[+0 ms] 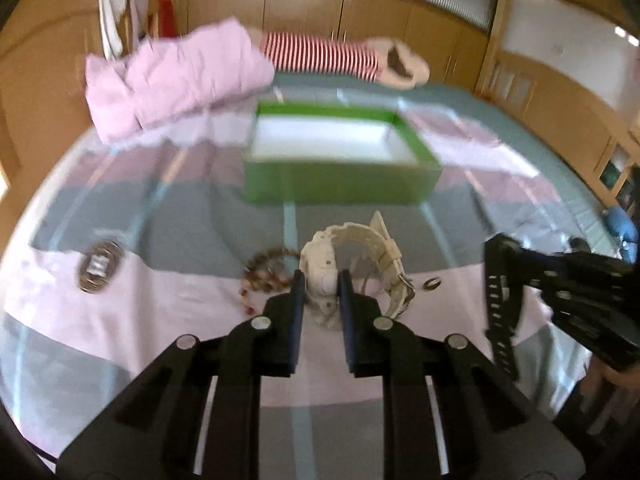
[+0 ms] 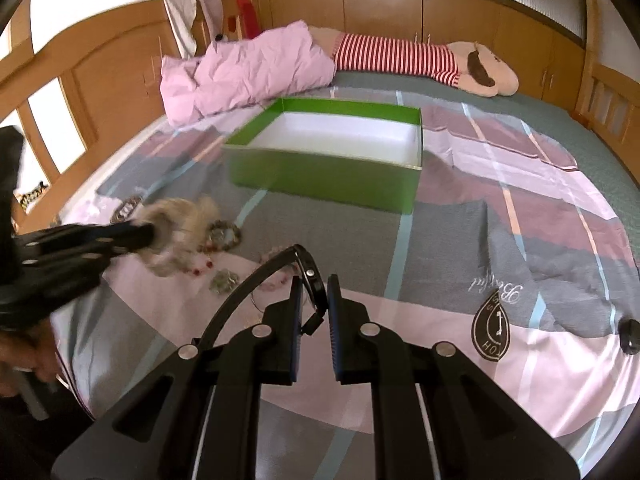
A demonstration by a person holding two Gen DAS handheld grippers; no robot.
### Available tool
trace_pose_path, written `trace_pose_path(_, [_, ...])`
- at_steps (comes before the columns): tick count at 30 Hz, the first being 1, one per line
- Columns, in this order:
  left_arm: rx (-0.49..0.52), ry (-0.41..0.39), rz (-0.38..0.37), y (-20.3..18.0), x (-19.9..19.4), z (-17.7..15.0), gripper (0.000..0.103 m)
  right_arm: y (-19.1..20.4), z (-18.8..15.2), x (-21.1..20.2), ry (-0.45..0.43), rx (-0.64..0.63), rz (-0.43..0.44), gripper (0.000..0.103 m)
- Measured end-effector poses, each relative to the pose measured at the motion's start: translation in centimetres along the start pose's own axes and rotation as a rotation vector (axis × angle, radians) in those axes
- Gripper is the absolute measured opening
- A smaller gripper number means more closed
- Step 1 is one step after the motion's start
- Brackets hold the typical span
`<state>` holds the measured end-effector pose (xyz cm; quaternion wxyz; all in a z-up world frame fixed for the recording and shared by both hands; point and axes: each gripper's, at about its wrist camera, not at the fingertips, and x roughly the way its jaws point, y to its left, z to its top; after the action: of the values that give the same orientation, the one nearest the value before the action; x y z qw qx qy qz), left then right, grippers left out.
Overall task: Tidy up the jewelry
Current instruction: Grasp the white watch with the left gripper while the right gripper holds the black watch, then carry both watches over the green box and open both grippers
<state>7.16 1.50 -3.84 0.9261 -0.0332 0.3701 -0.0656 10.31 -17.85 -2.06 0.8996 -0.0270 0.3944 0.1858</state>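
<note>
My left gripper (image 1: 321, 280) is shut on a white watch (image 1: 352, 264), held just above the bed. My right gripper (image 2: 313, 286) is shut on a black watch (image 2: 280, 280); the black watch also shows in the left wrist view (image 1: 502, 304), hanging from that gripper. An open green box (image 1: 340, 176) with a white inside sits on the bed ahead, also in the right wrist view (image 2: 324, 176). A bead bracelet (image 1: 266, 270), a small ring (image 1: 432, 283) and more jewelry pieces (image 2: 224, 278) lie on the sheet.
A pink quilt (image 2: 244, 72) and a striped plush doll (image 2: 420, 60) lie at the far side of the bed. Wooden cabinets surround the bed. A round printed logo (image 1: 98, 266) marks the sheet at left. A black object (image 2: 630, 336) lies at the right edge.
</note>
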Motion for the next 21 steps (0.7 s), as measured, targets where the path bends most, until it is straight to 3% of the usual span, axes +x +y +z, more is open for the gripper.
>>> trace_pose_path(6, [-0.004,-0.119,-0.006,-0.2,-4.9,0.8,0.017,1.6,0.5,-3.4,-0.109,-0.009,0.007,0.012])
trace_pose_path(11, [-0.001,-0.111,-0.01,-0.5,-4.8,0.7,0.017,1.8,0.9,-4.8,-0.176,0.001,-0.021,0.012])
trace_pose_path(21, [-0.013,-0.115,-0.014,0.0,-5.1,0.7,0.017,1.4,0.7,-5.1,-0.197,0.011,-0.036,0.012])
